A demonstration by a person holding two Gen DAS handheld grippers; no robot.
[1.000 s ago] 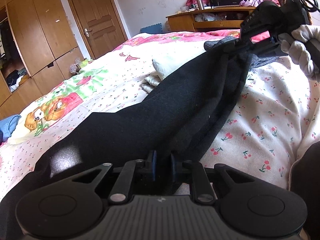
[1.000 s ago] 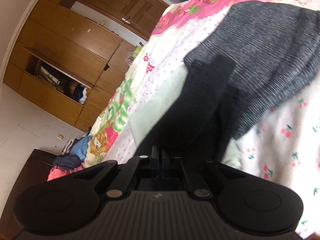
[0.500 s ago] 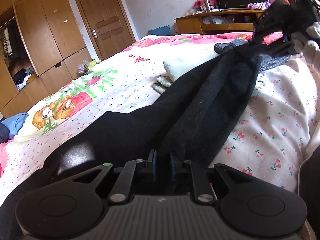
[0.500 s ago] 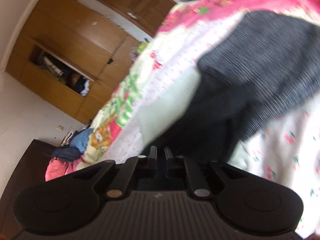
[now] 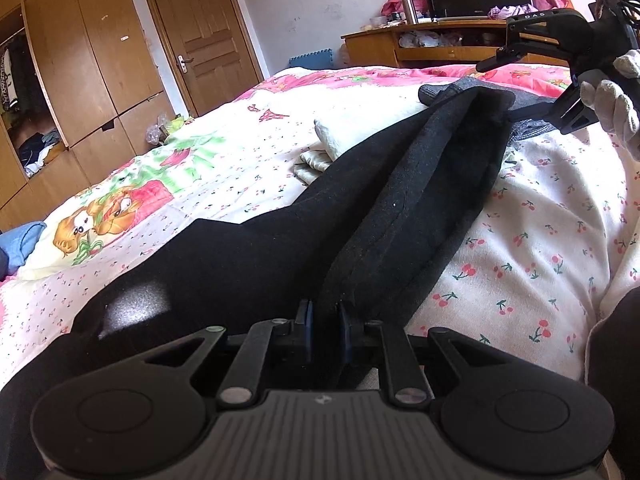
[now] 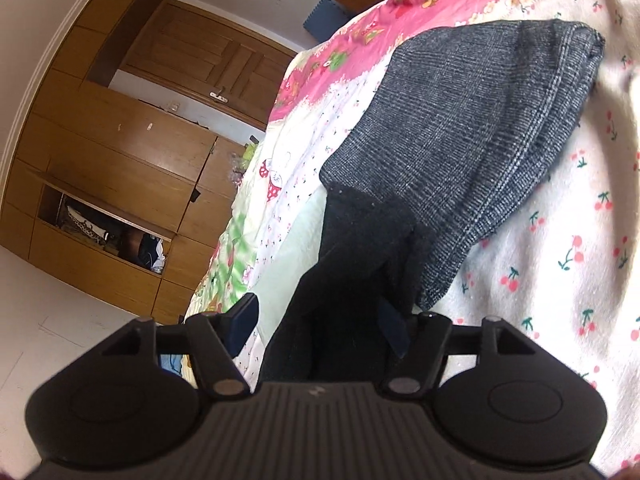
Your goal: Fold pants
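Observation:
Black pants (image 5: 400, 200) lie lengthwise on the bed, legs laid together and reaching toward the far right. My left gripper (image 5: 324, 320) is shut on the near end of the pants. My right gripper (image 6: 320, 320) has its jaws spread wide, with the far end of the pants (image 6: 352, 264) lying loose between them. In the left wrist view the right gripper (image 5: 520, 84) hangs over the far end of the legs, held by a white-gloved hand (image 5: 612, 100).
A grey knit garment (image 6: 460, 140) lies folded under the pants' far end. A white folded cloth (image 5: 360, 132) sits beside the legs. The bed has a cherry-print sheet (image 5: 540, 240). Wooden wardrobe (image 5: 60, 80), door and desk stand behind.
My right gripper has opened and let go of the pants' leg end, which now rests on the grey garment. The left gripper has lowered with the waist end still held.

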